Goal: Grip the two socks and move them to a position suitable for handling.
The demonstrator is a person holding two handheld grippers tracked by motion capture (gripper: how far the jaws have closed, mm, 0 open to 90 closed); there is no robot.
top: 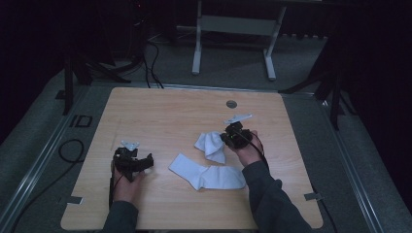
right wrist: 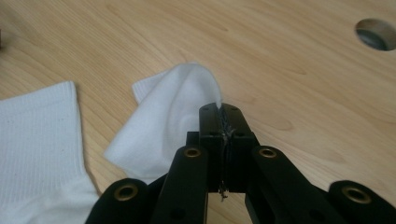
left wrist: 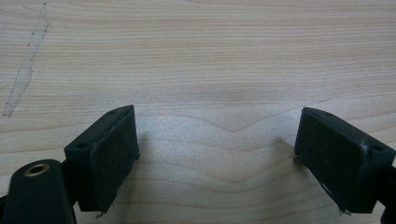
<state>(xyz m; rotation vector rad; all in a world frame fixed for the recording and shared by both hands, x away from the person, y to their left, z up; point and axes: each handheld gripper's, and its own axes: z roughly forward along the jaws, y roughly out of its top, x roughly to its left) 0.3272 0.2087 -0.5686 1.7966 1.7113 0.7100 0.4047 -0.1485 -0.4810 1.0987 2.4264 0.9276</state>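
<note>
Socks are being handled on a light wooden table, two of them, both white. One white sock is lying flat on the tabletop between the person's two hands, stretched out toward the right forearm. The other sock is being pinched at its edge by the right gripper, whose jaws are being pressed tight together on a thin fold of the fabric; in the right gripper view this sock is draping down and to the left from the jaw tips, with its lower part sagging toward the wood, just beside the cuff of the flat sock. Whether the hanging part is touching the flat sock cannot be told. A round cable hole is seen in the table beyond the right gripper.

The left gripper is being held low near the table's left side, well apart from both socks. Its jaws are standing wide apart, with nothing between them but bare wood grain, as shown in the left gripper view
</note>
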